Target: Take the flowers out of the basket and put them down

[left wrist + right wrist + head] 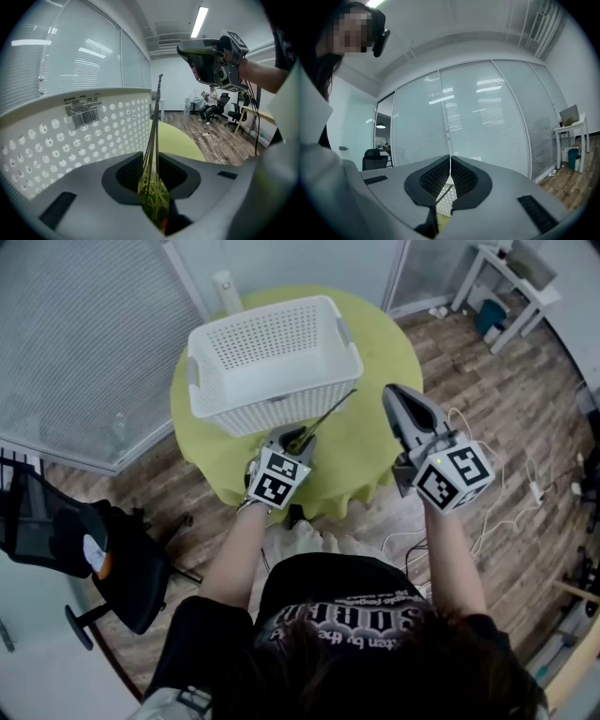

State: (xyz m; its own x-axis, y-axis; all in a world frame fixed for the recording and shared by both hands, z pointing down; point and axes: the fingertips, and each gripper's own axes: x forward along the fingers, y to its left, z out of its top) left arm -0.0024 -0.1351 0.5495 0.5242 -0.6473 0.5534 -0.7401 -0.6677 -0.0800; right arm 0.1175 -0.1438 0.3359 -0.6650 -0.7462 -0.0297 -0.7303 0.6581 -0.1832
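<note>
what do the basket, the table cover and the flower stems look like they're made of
Basket: most likely white plastic, matte, with rows of moulded holes and a thick rim.
Table cover: yellow-green cloth, matte; it hangs in folds over the edge.
Flower stems: thin, straight, dark green; probably plastic or wire from fake flowers, though real stems can't be ruled out.

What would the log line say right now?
left tongs: gripping flowers | right tongs: shut, empty, raised | basket: on table
</note>
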